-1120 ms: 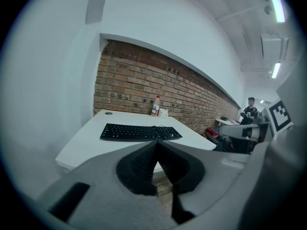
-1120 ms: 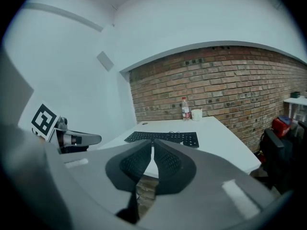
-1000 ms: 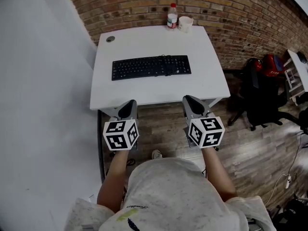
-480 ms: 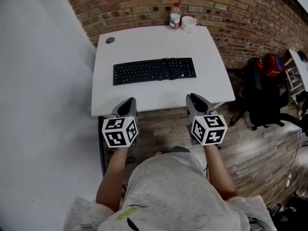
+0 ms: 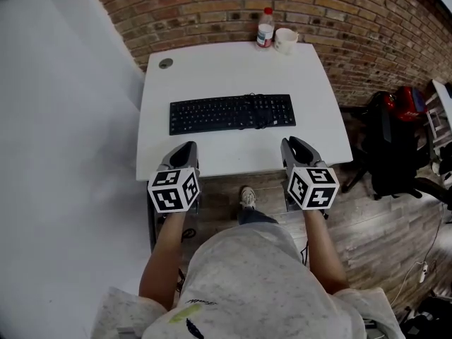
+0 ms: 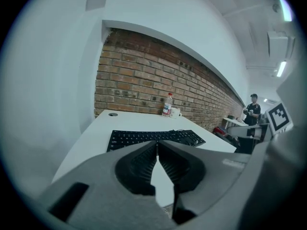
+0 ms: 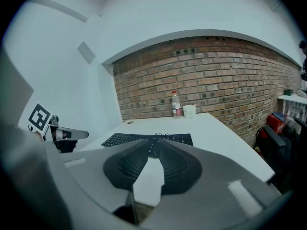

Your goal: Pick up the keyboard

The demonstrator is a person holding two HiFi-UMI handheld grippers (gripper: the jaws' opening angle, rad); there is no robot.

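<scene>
The pick-up has not begun in any real sense: this is the approach. The keyboard (image 5: 232, 114) lies flat on the white bench (image 5: 226, 69), untouched, ahead of both pairs of jaws and clear of them, with a strip of bare bench top between its near edge and the jaw tips. Its long side runs across the line of both grippers, so one end sits ahead of each.

The left gripper (image 5: 182, 154) hangs over the near edge of the bench, short of the keyboard's left end. In the left gripper view (image 6: 157, 145) its jaws are closed tip to tip and hold nothing.

The right gripper (image 5: 295, 145) stands at the same edge, short of the keyboard's right end. In the right gripper view (image 7: 153, 147) its jaws are opening, parted only by a narrow slit, with nothing between them.

Beyond the keyboard, far ahead of the jaws, a bottle (image 5: 265, 27) and a mug (image 5: 286, 39) stand at the back of the bench by the brick wall.

What is left, as I judge it, is nearly everything: both jaws need to open wide, reach the keyboard's ends, close on them, and lift it off the bench.
</scene>
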